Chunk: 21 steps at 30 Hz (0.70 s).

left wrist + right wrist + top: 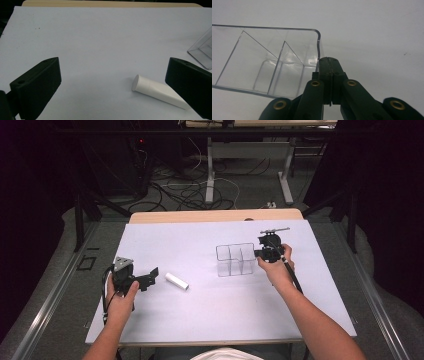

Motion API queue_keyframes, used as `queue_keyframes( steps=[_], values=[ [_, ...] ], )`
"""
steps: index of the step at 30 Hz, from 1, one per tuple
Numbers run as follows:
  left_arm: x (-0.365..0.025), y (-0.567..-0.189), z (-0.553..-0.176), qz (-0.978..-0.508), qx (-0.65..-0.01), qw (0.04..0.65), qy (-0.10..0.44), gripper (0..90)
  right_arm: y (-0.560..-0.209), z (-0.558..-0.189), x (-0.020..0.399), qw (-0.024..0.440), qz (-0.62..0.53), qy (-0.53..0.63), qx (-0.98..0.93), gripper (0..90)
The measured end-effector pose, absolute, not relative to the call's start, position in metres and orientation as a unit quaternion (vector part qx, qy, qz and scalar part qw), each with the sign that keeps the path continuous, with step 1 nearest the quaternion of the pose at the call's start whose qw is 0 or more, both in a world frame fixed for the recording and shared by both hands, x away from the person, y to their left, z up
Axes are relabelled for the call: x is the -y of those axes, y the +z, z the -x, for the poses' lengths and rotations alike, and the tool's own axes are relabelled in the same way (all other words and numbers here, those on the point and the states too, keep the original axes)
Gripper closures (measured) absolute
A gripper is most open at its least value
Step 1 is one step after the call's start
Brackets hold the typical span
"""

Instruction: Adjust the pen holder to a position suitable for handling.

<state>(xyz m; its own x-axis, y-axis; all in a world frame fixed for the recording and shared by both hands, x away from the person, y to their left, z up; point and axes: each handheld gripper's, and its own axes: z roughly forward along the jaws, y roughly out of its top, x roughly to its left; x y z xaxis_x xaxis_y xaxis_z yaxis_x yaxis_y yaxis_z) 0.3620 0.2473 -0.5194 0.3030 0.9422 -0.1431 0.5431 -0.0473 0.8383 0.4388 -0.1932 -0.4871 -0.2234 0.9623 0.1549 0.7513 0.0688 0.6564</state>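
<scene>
A white tube (177, 281) lies on its side on the white table sheet (200, 315), left of centre. My left gripper (150, 279) rests just left of it, open. In the left gripper view its jaws (113, 67) stand wide apart, and the tube (157, 92) lies on the sheet close to the right-hand jaw. A clear box with dividers (236, 260) stands right of centre. My right gripper (259, 254) is at the box's right wall, shut. In the right gripper view its tips (329, 60) meet beside the rim of the box (262, 62), and I see nothing between them.
The sheet covers a wooden table whose far edge (215, 215) shows bare. Desk legs and cables are on the floor beyond. A corner of the clear box (202, 52) shows at the right of the left gripper view.
</scene>
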Motion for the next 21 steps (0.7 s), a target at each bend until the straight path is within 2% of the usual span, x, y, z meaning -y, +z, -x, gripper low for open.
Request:
queue_keyframes(
  steps=[9, 21],
  values=[
    [-0.247, -0.519, -0.362, -0.685, -0.541, 0.427, 0.234, 0.1, -0.487, -0.435, 0.176, 0.127, -0.606, 0.335, -0.710, 90.0],
    [-0.248, -0.519, -0.362, -0.685, -0.542, 0.427, 0.234, 0.1, -0.487, -0.433, 0.153, 0.131, -0.585, 0.341, -0.724, 90.0]
  ],
)
